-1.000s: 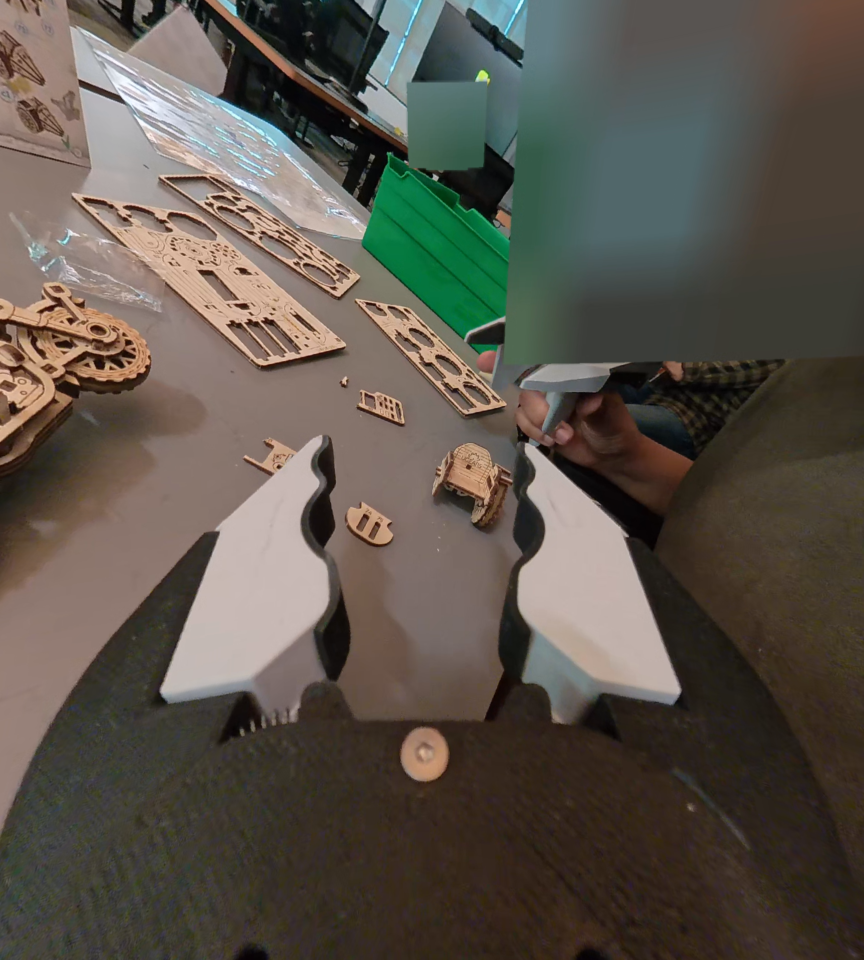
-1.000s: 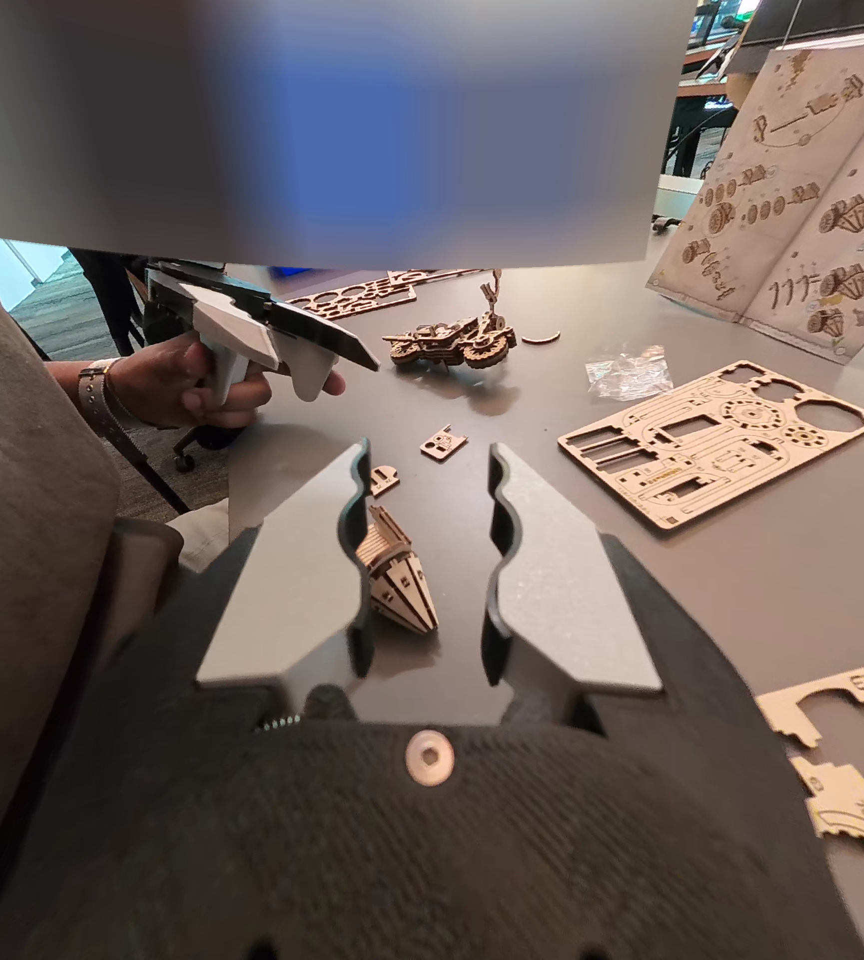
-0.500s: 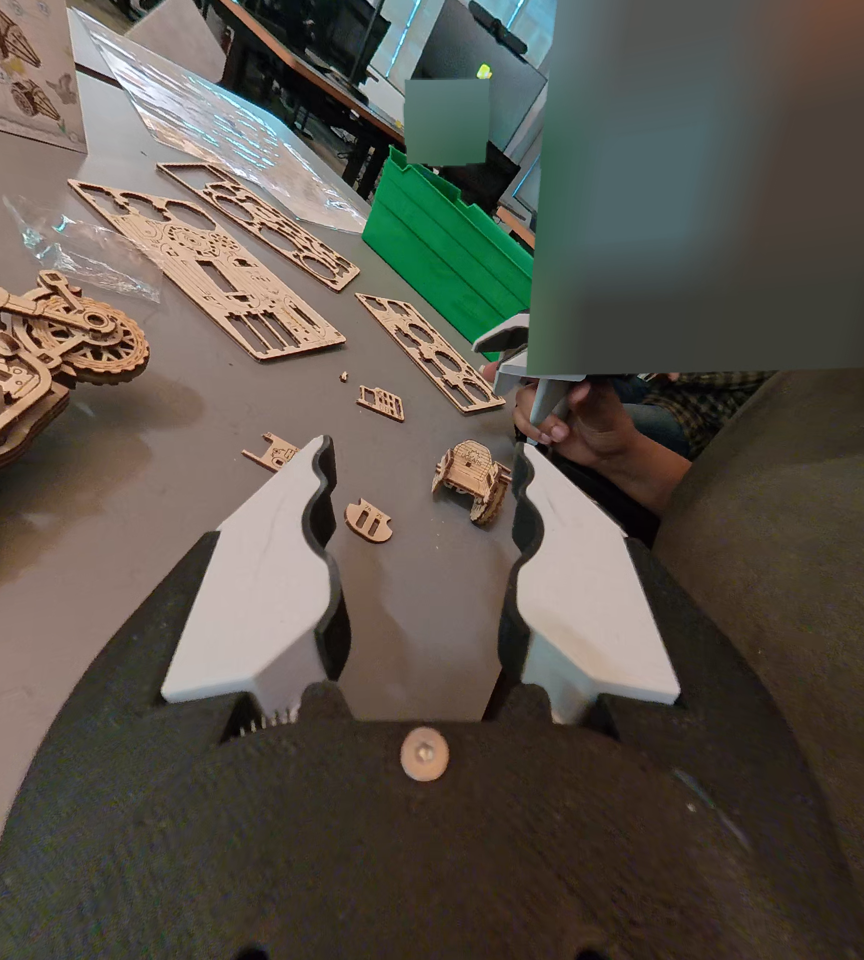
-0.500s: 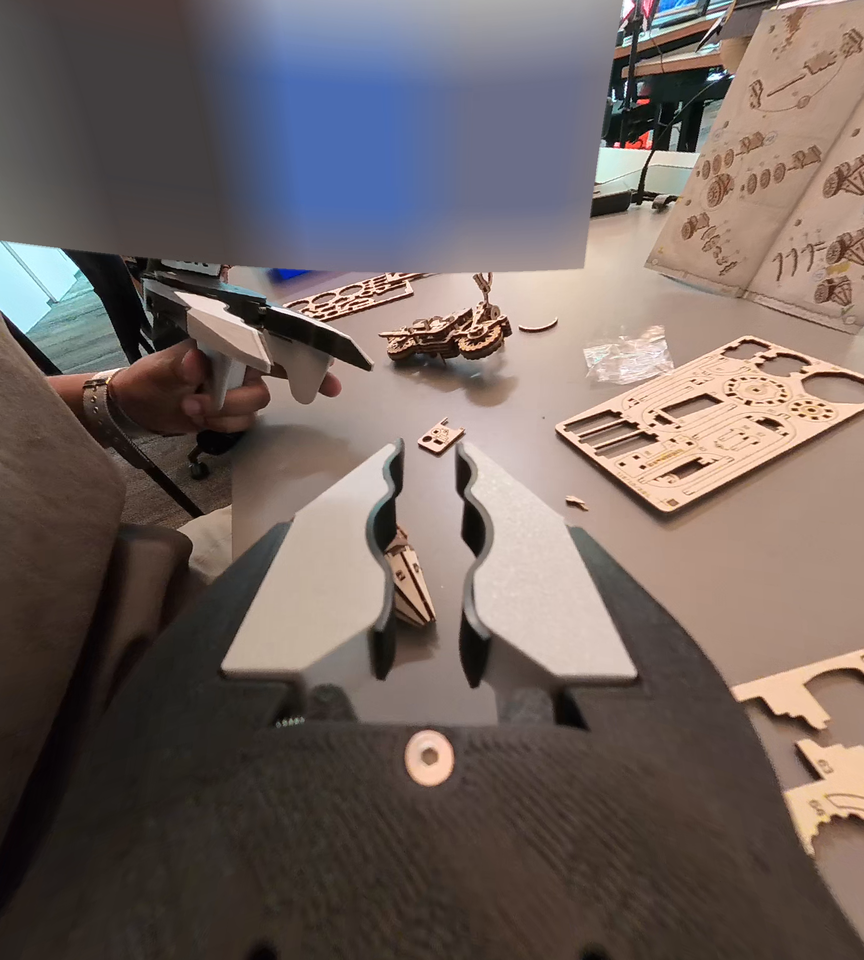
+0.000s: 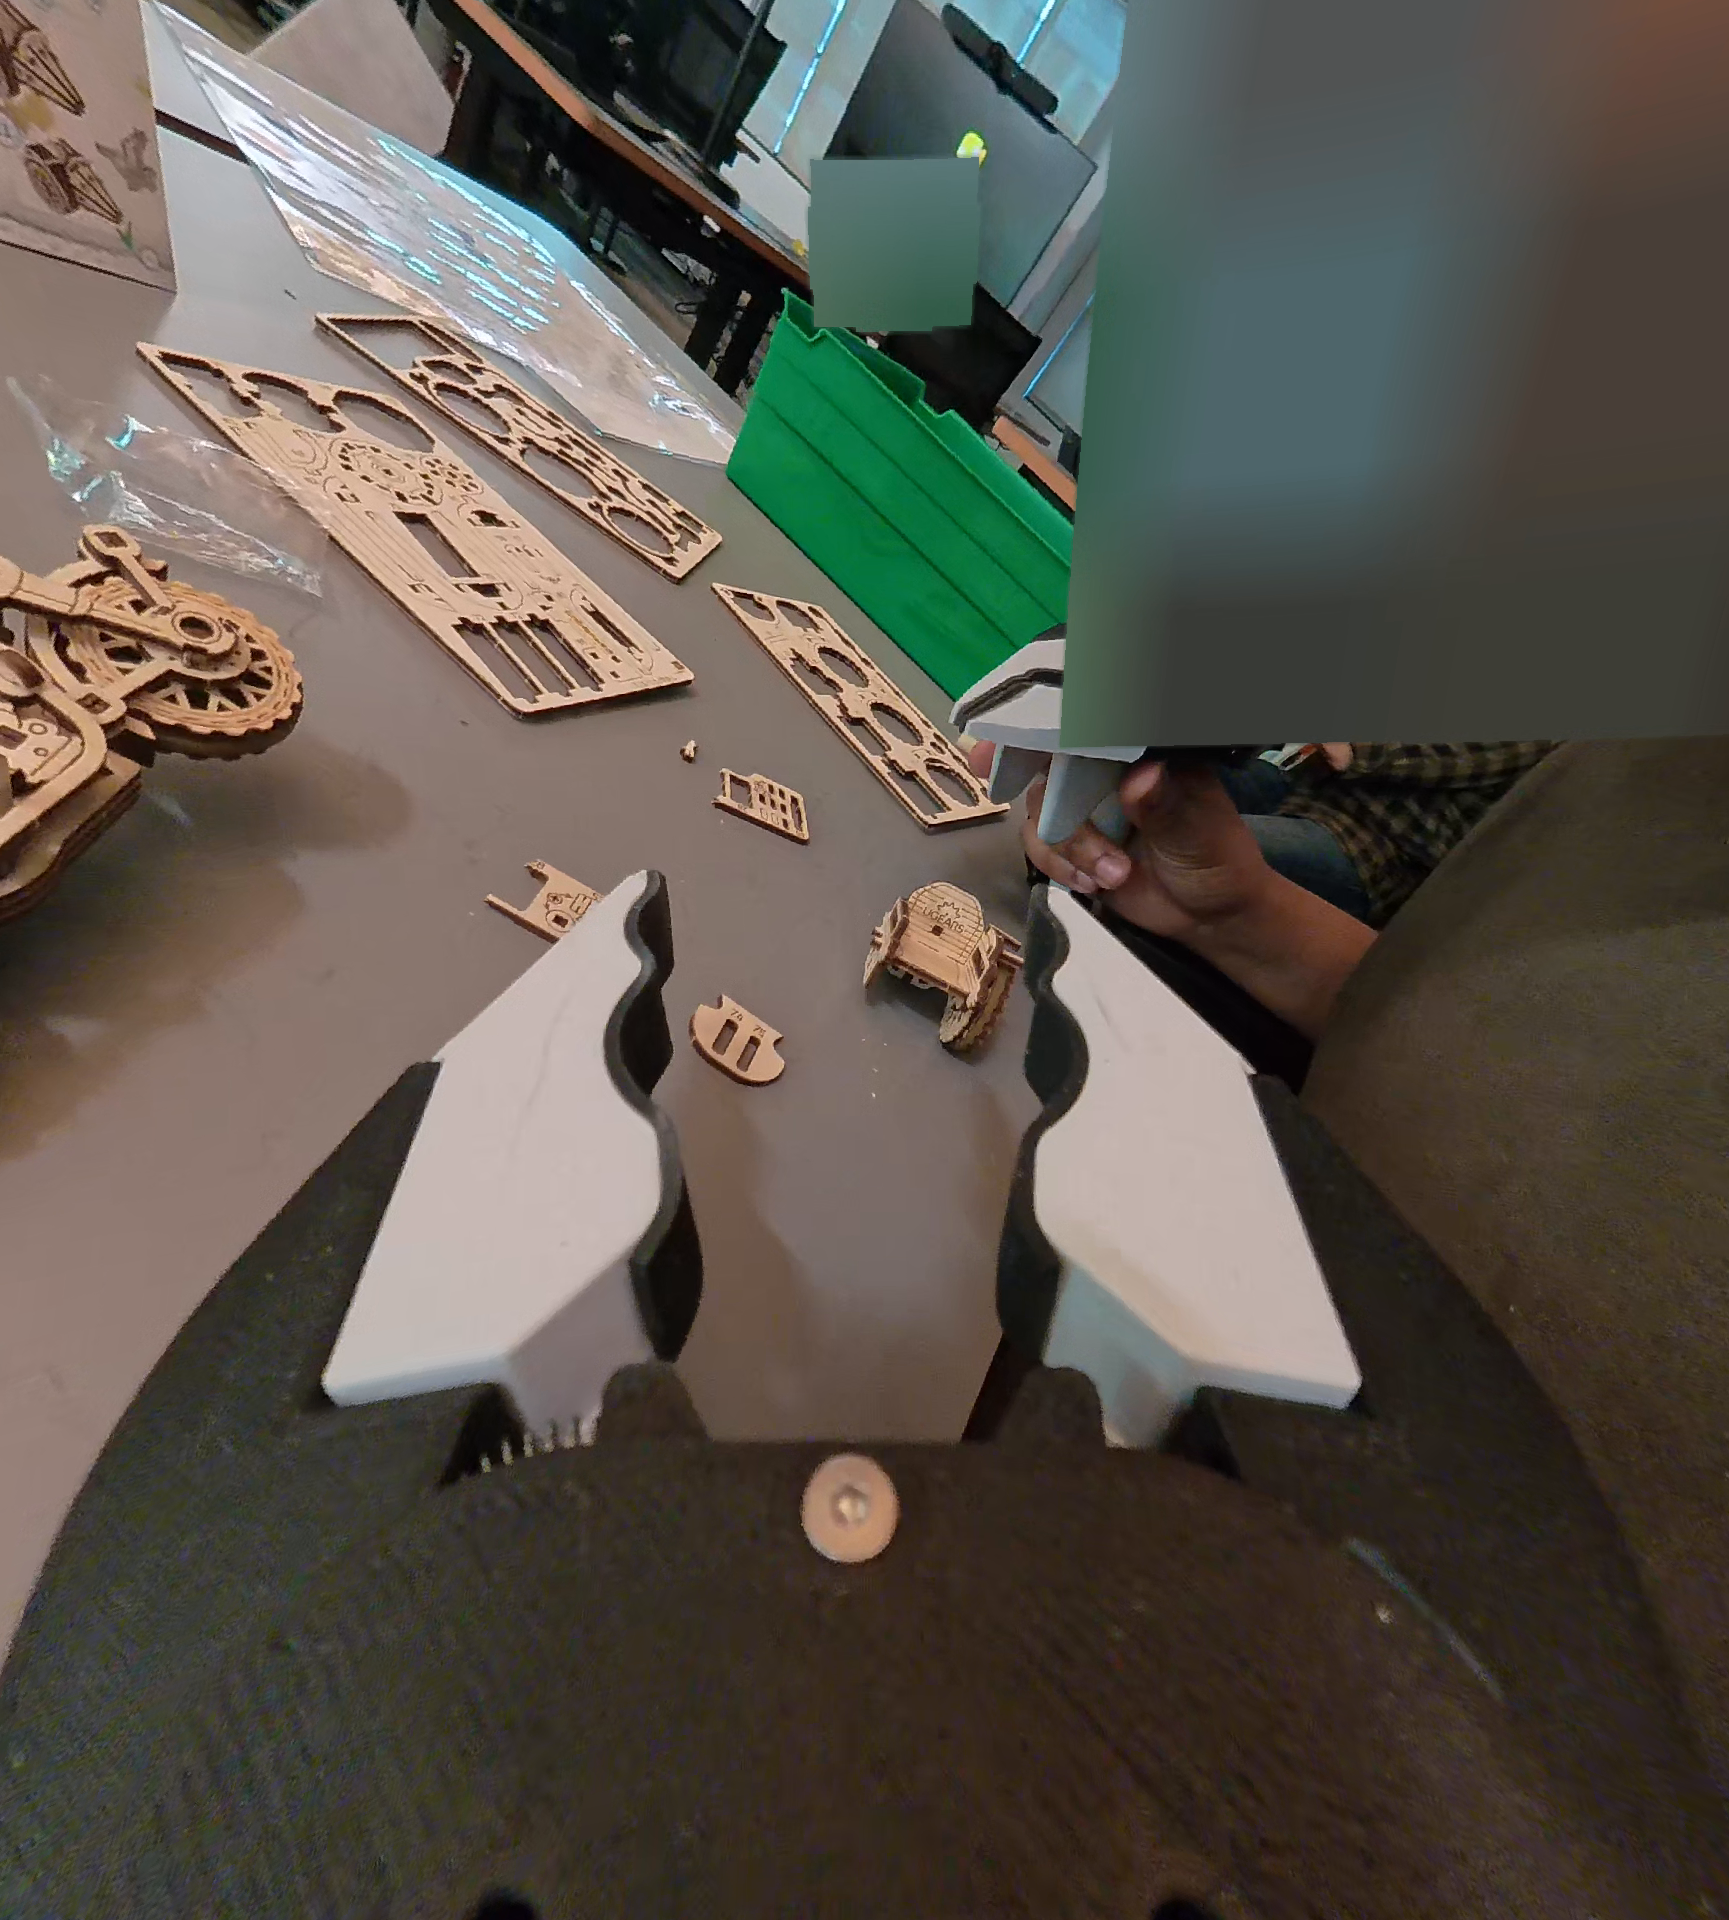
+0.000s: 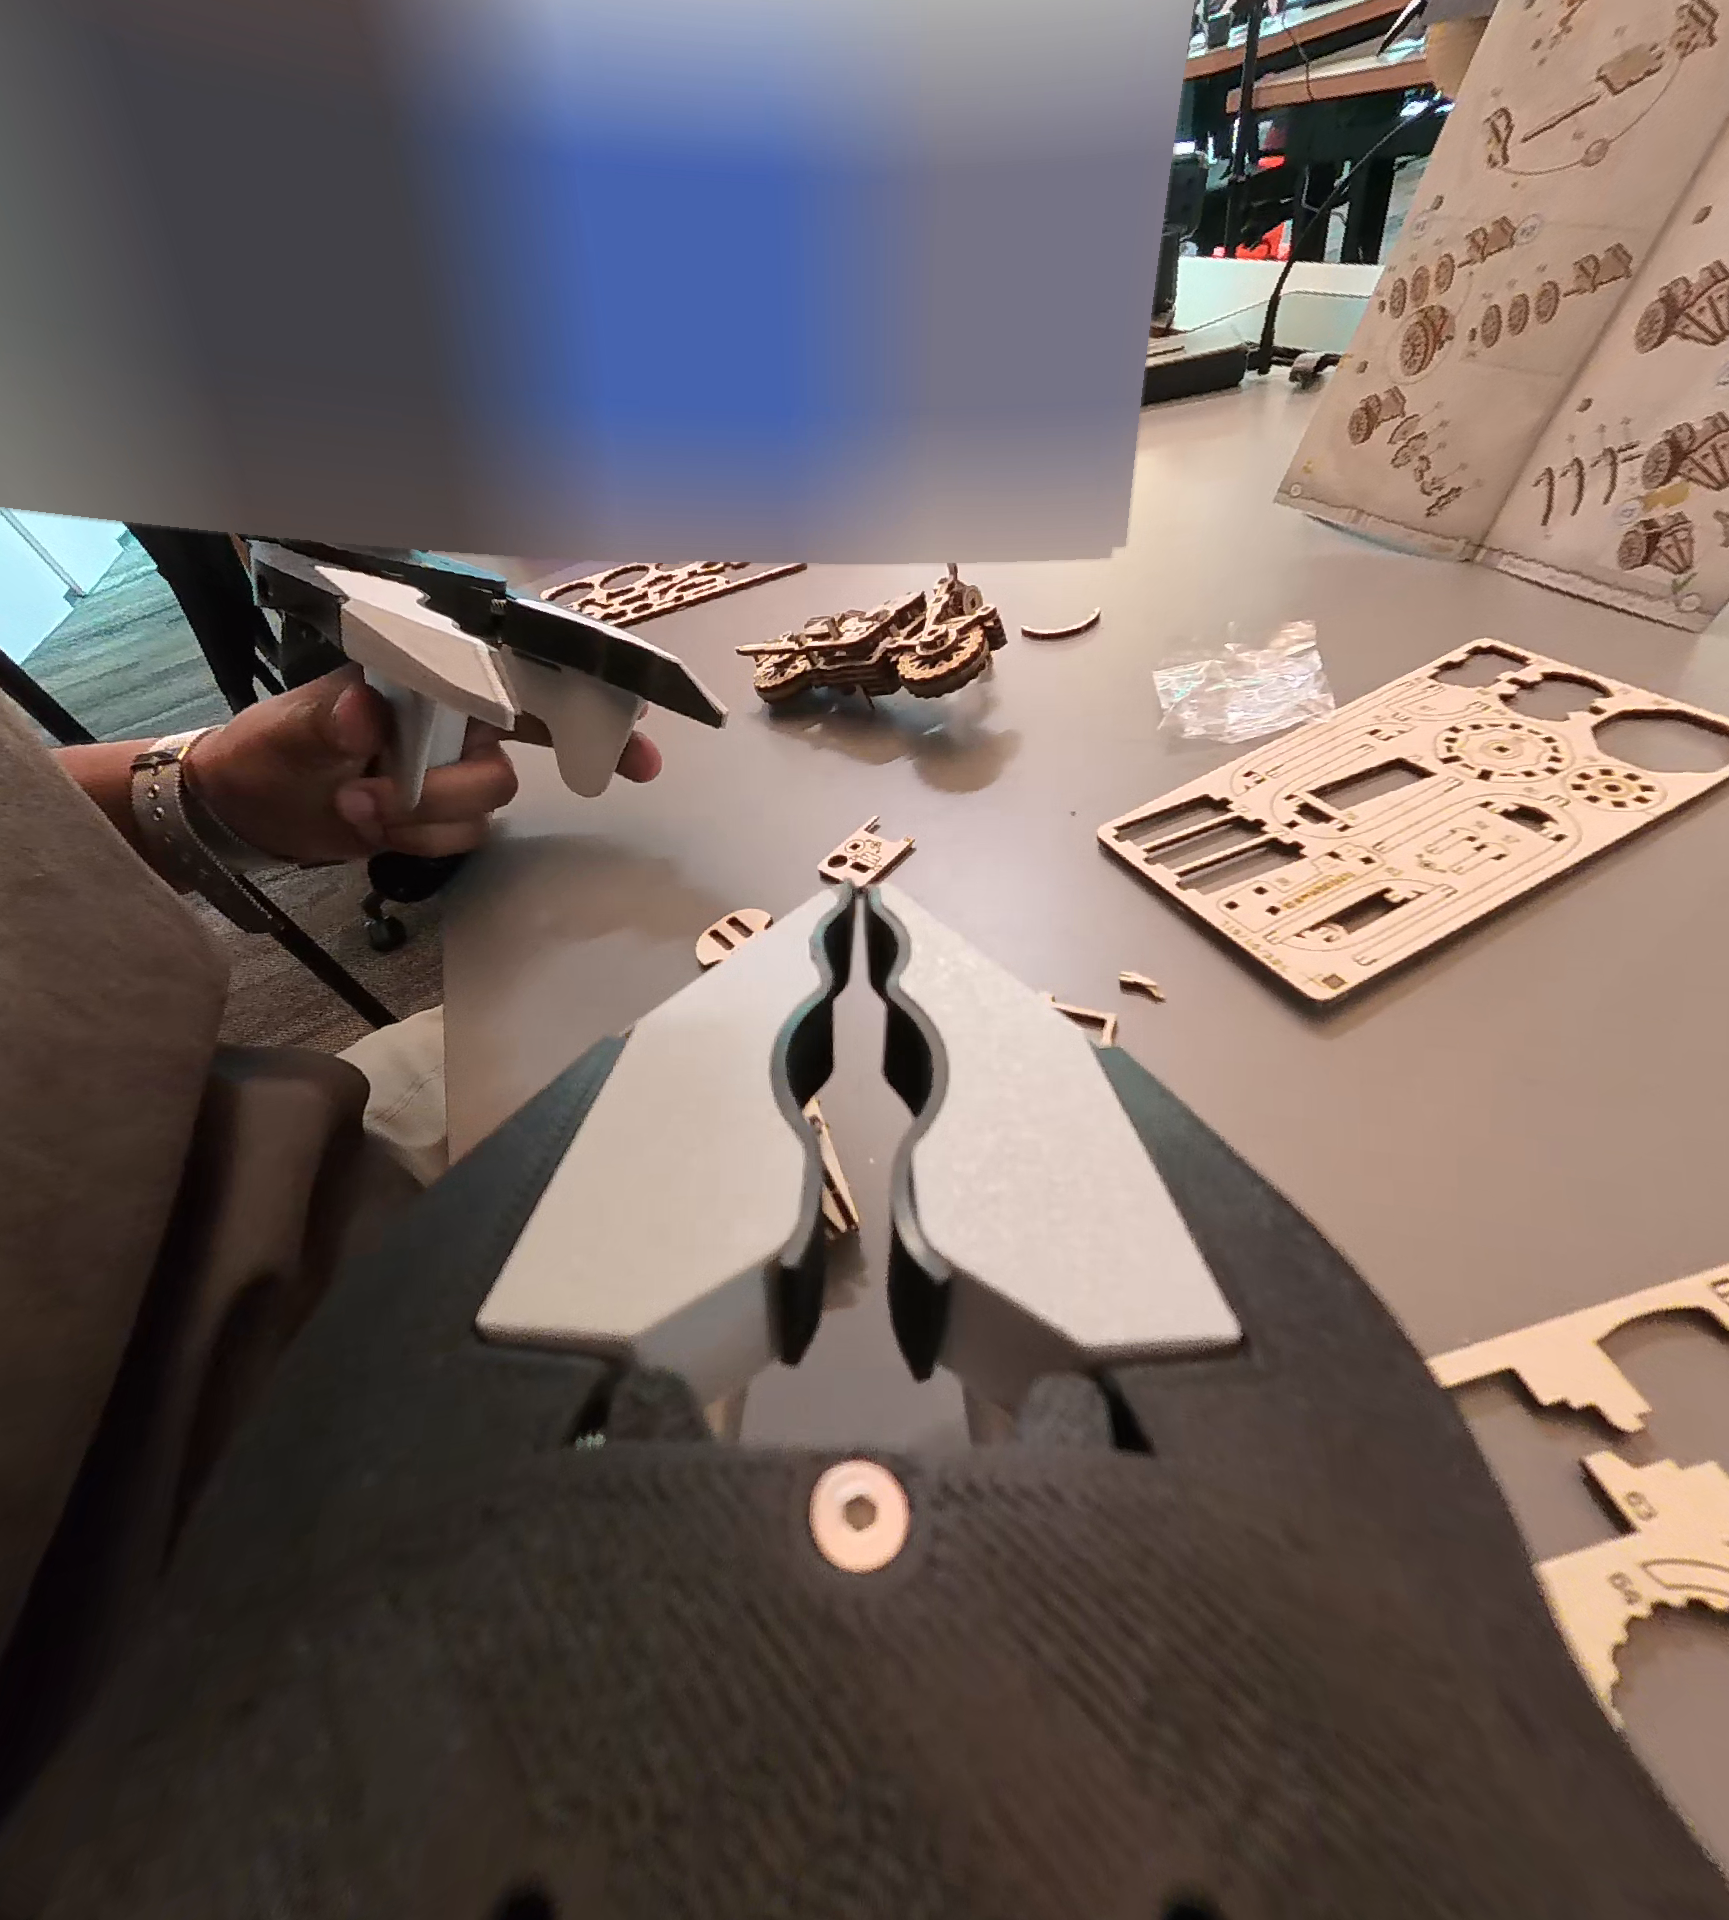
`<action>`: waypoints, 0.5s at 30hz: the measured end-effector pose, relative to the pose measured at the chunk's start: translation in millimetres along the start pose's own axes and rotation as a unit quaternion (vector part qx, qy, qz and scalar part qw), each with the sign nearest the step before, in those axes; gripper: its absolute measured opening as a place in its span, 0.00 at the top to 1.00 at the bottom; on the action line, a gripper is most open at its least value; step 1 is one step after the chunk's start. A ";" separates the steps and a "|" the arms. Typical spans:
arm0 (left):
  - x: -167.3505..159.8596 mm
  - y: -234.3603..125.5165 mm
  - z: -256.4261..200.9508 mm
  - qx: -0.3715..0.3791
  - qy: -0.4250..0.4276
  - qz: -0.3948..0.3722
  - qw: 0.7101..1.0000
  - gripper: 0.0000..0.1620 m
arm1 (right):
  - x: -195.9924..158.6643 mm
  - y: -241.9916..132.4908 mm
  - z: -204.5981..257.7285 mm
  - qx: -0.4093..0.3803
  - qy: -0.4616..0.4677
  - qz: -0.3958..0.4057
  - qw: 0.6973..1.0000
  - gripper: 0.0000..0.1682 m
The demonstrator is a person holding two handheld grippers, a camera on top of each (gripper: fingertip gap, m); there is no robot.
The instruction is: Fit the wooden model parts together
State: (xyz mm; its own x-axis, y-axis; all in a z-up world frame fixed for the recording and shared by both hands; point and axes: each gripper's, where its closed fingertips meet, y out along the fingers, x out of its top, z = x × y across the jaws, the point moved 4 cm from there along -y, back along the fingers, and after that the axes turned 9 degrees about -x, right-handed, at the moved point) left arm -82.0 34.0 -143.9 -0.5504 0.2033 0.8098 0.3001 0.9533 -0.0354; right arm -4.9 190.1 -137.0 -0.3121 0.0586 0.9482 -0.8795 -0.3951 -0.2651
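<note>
the left gripper [image 5: 844, 914] is sitting low over the grey table [image 5: 216, 1195] in the lower middle of the left wrist view, its two pale fingers [image 5: 548, 1091] spread wide with nothing between them. the right gripper [image 6: 858, 891] is filling the lower middle of the right wrist view, its fingertips pressed together at the very front while the wavy inner edges are leaving a narrow gap behind them; a sliver of the small wooden sub-assembly [image 6: 832, 1174] is showing through that gap, but whether the fingers are pinching it or merely passing above it cannot be told. in the left wrist view that small wooden sub-assembly [image 5: 948, 951] is resting on the table just inside the right-hand finger, a boxy laser-cut piece with a rounded, engraved end panel and a toothed wheel at its lower right; its long axis is running from upper left to lower right of the frame, the rounded panel facing the camera. a flat half-round slotted piece [image 5: 737, 1042] is lying between the left gripper's fingers, apart from the sub-assembly. a hand [image 5: 1166, 857] gripping the other gripper's handle is showing at the right edge. a wooden motorcycle model [image 5: 39, 707] is standing at the left, and cut-out sheets [image 5: 424, 540] are lying beyond.
</note>
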 end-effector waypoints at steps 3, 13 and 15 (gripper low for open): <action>-0.2 0.1 0.1 0.000 0.000 0.000 1.000 0.59 | -0.8 0.3 -0.4 0.001 0.002 0.003 1.000 0.99; -0.5 0.3 0.9 0.001 -0.003 0.001 1.000 0.59 | -2.2 1.0 -1.8 0.002 0.012 0.008 1.000 0.96; -0.7 0.4 1.0 0.000 -0.004 0.001 1.000 0.59 | -2.3 1.1 -2.0 0.002 0.013 0.009 1.000 0.95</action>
State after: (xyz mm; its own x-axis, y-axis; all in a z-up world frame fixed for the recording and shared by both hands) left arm -82.3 34.4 -145.0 -0.5556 0.2077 0.8051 0.3011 0.9528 -0.0380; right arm -5.9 191.4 -139.8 -0.3366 0.0755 0.9386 -0.8724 -0.4002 -0.2806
